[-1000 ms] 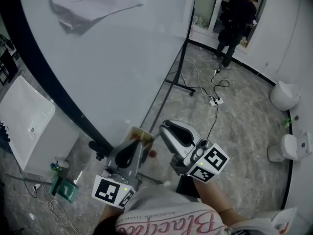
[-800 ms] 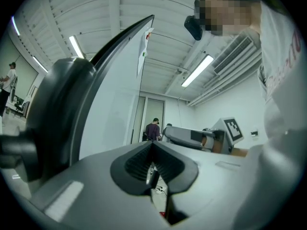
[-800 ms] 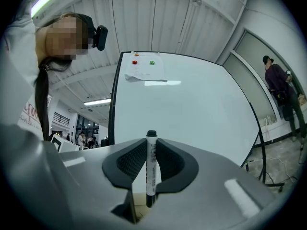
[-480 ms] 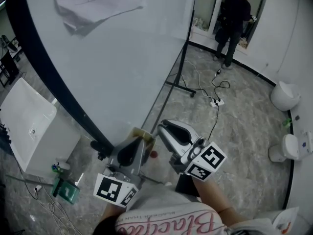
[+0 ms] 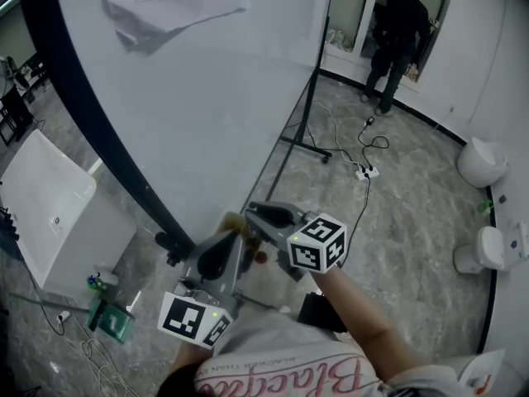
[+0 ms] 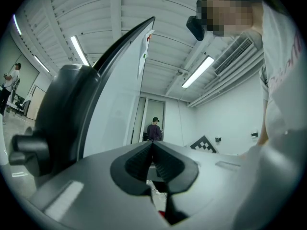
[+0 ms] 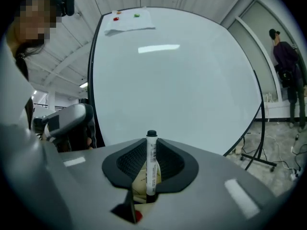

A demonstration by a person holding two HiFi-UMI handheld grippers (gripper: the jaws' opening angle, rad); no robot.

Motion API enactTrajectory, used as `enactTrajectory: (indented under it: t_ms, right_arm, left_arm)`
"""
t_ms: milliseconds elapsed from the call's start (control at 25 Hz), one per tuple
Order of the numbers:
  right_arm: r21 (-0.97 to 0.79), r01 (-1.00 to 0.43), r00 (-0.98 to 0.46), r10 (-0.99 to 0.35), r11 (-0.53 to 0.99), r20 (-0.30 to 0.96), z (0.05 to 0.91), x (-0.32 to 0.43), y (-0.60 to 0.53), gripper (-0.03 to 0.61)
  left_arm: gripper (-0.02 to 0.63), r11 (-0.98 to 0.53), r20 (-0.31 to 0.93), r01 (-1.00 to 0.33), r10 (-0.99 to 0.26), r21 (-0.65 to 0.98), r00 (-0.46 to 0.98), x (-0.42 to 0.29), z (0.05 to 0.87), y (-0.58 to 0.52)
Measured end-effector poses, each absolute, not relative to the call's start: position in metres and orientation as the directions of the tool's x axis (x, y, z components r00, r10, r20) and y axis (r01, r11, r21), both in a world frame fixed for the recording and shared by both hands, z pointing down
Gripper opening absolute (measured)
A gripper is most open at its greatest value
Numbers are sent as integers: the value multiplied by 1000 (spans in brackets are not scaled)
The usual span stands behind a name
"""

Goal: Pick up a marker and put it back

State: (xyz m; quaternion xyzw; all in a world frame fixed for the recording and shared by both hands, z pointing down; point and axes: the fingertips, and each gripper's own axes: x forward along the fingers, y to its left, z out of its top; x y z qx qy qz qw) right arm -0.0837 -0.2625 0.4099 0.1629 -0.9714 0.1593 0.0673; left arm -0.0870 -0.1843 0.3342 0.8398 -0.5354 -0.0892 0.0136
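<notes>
In the right gripper view a white marker (image 7: 151,163) with a black cap stands upright between the pads, and my right gripper (image 7: 151,150) is shut on it. It faces the whiteboard (image 7: 168,75). In the head view my right gripper (image 5: 258,215) points left at the board's lower edge, just over a tan object (image 5: 232,222); the marker itself is hidden there. My left gripper (image 5: 225,246) sits just below and left of it. In the left gripper view its jaws (image 6: 153,150) are pressed together with nothing between them.
The whiteboard (image 5: 190,98) stands on a black wheeled frame (image 5: 302,143), with a paper sheet (image 5: 169,2) at its top. A white cabinet (image 5: 50,213) is at the left. Cables and a power strip (image 5: 364,170) lie on the floor. A person (image 5: 398,35) stands at the far doorway.
My right gripper has swung left towards the whiteboard's lower edge and its marker cube has turned. The left gripper has barely moved.
</notes>
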Motion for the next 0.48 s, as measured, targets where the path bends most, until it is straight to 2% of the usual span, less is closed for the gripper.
enactTrajectory:
  t_ms: [160, 320, 480]
  right_arm:
    - [-280, -328, -925, -246, 902, 290, 429, -96, -264, 63]
    - [-238, -320, -923, -246, 917, 296, 432, -99, -264, 71]
    - [-165, -358, -909, -303, 919, 285, 432, -96, -271, 147]
  left_arm:
    - [-2, -426, -135, -897, -902, 118, 411, -87, 335, -185]
    - [-2, -427, -134, -896, -901, 119, 411, -87, 336, -185]
    - [-2, -429, -132, -895, -901, 124, 413, -87, 336, -186]
